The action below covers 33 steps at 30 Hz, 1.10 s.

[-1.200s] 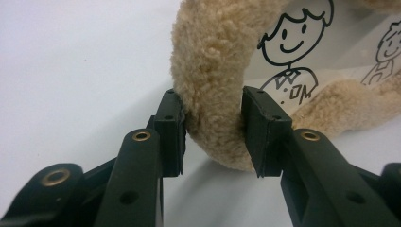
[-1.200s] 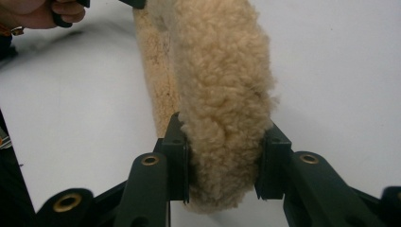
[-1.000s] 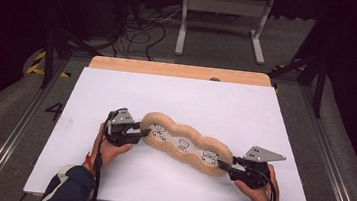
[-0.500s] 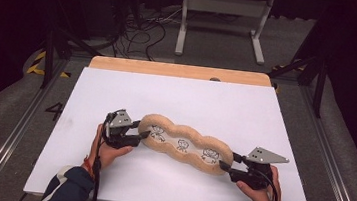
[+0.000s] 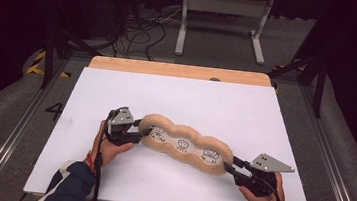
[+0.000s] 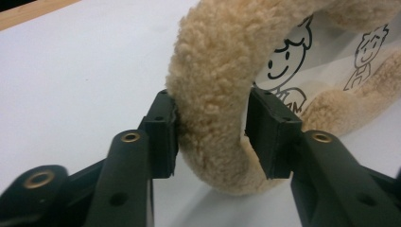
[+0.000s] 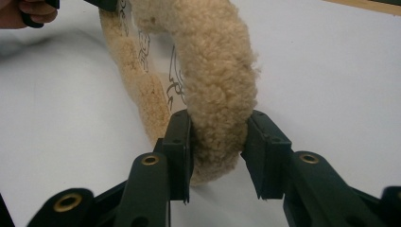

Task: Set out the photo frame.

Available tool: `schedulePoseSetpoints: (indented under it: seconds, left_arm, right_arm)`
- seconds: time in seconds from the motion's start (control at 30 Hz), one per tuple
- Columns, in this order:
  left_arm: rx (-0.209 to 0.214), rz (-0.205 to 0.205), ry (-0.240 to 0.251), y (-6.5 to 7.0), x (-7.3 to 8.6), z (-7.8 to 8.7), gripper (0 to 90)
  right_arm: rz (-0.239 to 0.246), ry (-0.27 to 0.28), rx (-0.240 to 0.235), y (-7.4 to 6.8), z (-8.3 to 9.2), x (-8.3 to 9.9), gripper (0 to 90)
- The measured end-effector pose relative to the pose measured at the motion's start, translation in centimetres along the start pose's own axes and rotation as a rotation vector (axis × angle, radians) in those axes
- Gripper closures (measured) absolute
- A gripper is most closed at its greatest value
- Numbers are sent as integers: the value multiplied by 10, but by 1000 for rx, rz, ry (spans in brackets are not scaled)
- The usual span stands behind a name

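On white table (image 5: 108, 173), fleecy tan lobed cushion (image 5: 184, 144), cartoon-printed panels, claws closing on both ends

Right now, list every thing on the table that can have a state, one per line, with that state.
Fleecy mat: stretched flat between the two ends, printed side up, resting on the white table.
Left hand-held gripper: closed on the mat's fleecy rim, pads pressing both sides.
Right hand-held gripper: closed on the rim at the opposite end.
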State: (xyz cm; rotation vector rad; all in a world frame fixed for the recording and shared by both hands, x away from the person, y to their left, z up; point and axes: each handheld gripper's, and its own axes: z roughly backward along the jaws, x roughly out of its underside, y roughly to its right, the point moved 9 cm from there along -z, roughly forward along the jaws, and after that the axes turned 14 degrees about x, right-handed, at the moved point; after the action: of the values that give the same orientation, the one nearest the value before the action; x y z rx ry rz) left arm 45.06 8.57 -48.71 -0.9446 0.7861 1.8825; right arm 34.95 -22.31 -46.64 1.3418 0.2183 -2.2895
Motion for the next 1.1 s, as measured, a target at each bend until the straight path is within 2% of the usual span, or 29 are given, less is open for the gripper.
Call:
schedulePoseSetpoints:
  seconds: [0.23, 0.5, 0.7, 0.9, 1.03, 1.1]
  left_arm:
    - [5, -18, -11, 3, 3, 6, 641]
    - [-13, -7, -17, 11, 9, 12, 647]
    - [-43, -30, -23, 20, 14, 19, 638]
    - [-65, -18, -21, 20, 19, 27, 637]
    - [-60, 2, -8, 20, 23, 30, 638]
    - [-62, -1, -6, 21, 24, 31, 637]
  right_arm:
    - [-22, 0, 0, 5, -7, 0, 641]
    - [-24, 4, 11, 11, -19, -4, 646]
    - [11, 5, 52, 12, -30, -8, 645]
    - [12, 10, 50, 10, -39, -13, 646]
    - [32, 7, 60, 6, -45, -17, 645]
    - [26, 6, 58, 7, -47, -18, 645]
